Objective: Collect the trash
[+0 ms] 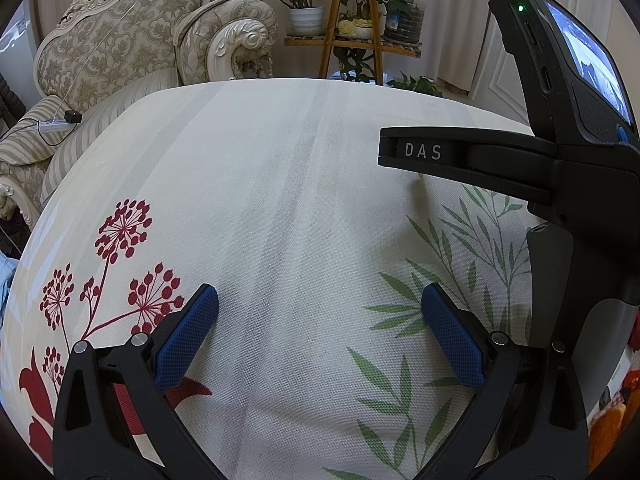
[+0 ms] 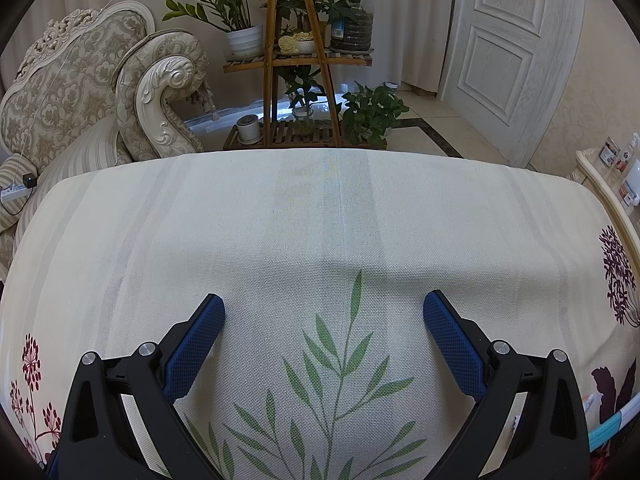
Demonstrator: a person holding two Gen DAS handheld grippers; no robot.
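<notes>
We held both tools wide open and empty: the left gripper [image 1: 320, 304] and the right gripper [image 2: 324, 308] hovered over the printed tablecloth [image 2: 280, 220]. Ahead of either tool no trash was visible, so its weight and a gripping place we could not judge.
</notes>
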